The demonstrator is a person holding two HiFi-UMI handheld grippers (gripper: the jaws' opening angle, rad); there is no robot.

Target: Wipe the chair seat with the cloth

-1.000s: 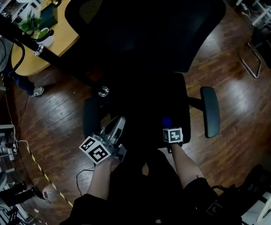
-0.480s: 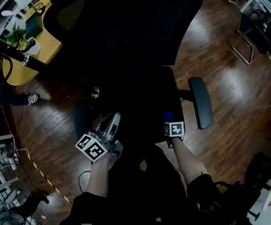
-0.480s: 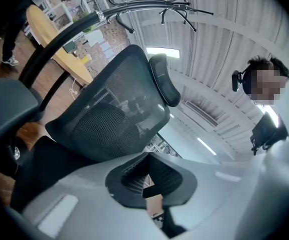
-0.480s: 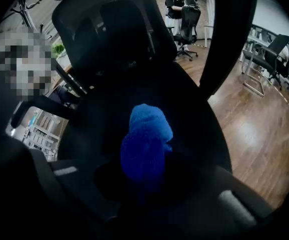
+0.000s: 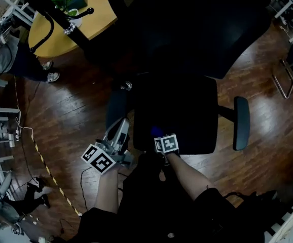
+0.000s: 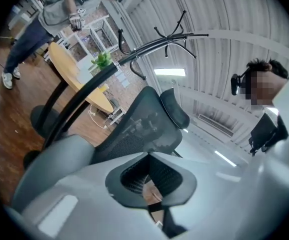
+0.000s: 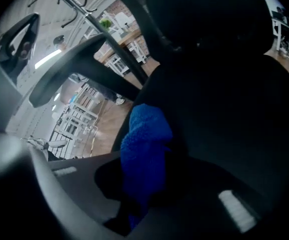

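Nearest, the left gripper (image 5: pixel 123 126) hangs off the near-left corner of the seat, just beside the left armrest (image 5: pixel 115 109). Its jaws are drawn together with nothing between them, and it tilts up toward the mesh backrest (image 6: pixel 139 129).

Just right of it, the right gripper (image 5: pixel 159 135) is clamped on the blue cloth (image 7: pixel 144 159). The cloth is a bunched wad that sticks out past the jaws, at the near edge of the black chair seat (image 5: pixel 179 108); the pictures are too dark to show whether it presses on the seat.

Half a second ago the cloth was right of the seat's middle on that same near edge; now it is left of the middle. The right gripper's camera has also swung from facing the backrest to facing the left armrest and the wooden floor (image 5: pixel 75 115) beyond. I judge this a sideways stroke along the seat's near strip, so wiping looks under way.

No cloth shows on the far part of the seat; whether it was covered I cannot tell. Farther left stands a yellow desk (image 5: pixel 80 14).
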